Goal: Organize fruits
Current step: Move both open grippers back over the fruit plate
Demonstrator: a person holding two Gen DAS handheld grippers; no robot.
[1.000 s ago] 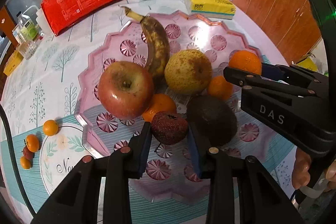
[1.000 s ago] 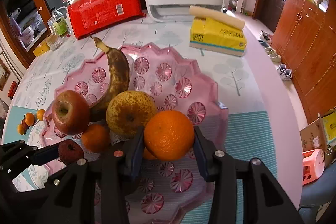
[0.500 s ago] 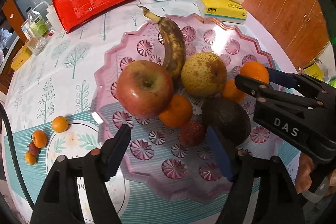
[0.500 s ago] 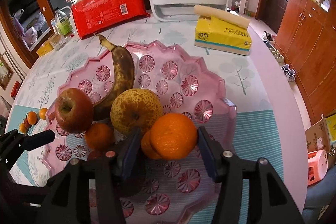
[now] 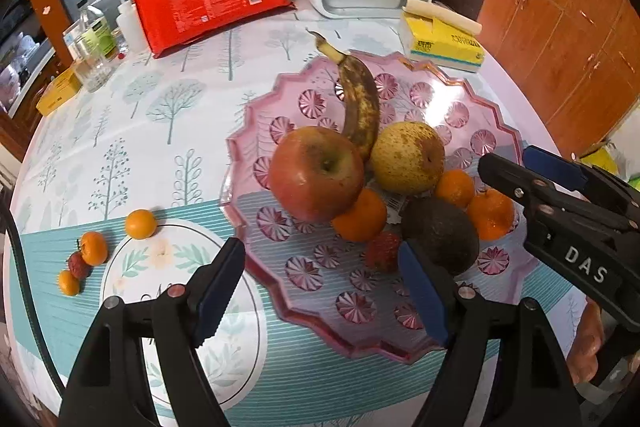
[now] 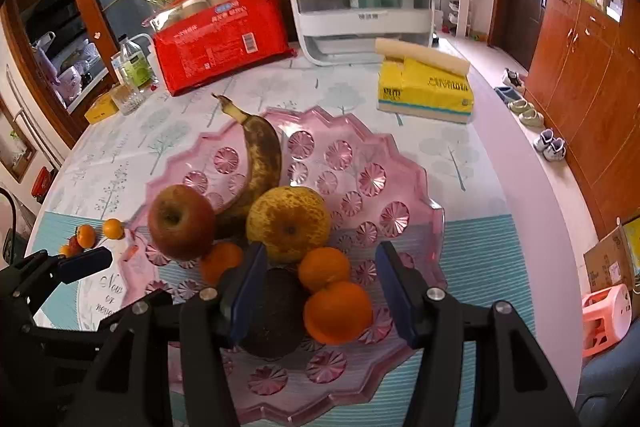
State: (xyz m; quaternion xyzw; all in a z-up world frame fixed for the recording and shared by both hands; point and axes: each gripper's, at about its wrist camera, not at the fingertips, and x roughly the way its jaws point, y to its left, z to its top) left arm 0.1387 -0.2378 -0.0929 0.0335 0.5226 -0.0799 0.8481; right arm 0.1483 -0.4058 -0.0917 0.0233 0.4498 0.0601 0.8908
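On the bench: a pink glass tray [image 5: 496, 115] holds most of the fruits, and four small ones lie outside it on the left.
Tray contents: an apple [image 5: 316, 173], a pear [image 5: 408, 157], a spotted banana [image 5: 362, 107], an avocado [image 5: 440, 235], several oranges and one small red fruit [image 5: 382, 257].
Left gripper [image 5: 320, 287]: its fingers are wide apart and hold nothing; the small red fruit lies free on the tray between them.
Right gripper [image 6: 320, 291]: its fingers are also apart, on both sides of an orange [image 6: 338, 311] which rests on the tray; I judge that they do not press it.
Loose fruits: two mandarins [image 5: 140, 223], a smaller orange one and a red one, well apart from the tray.
Step in hand: probably to fetch these loose fruits next.
Advice: lift the fingers over the tray rim first, come down with one finger on each side of one fruit only, and close softly, because such small round fruits roll away easily.
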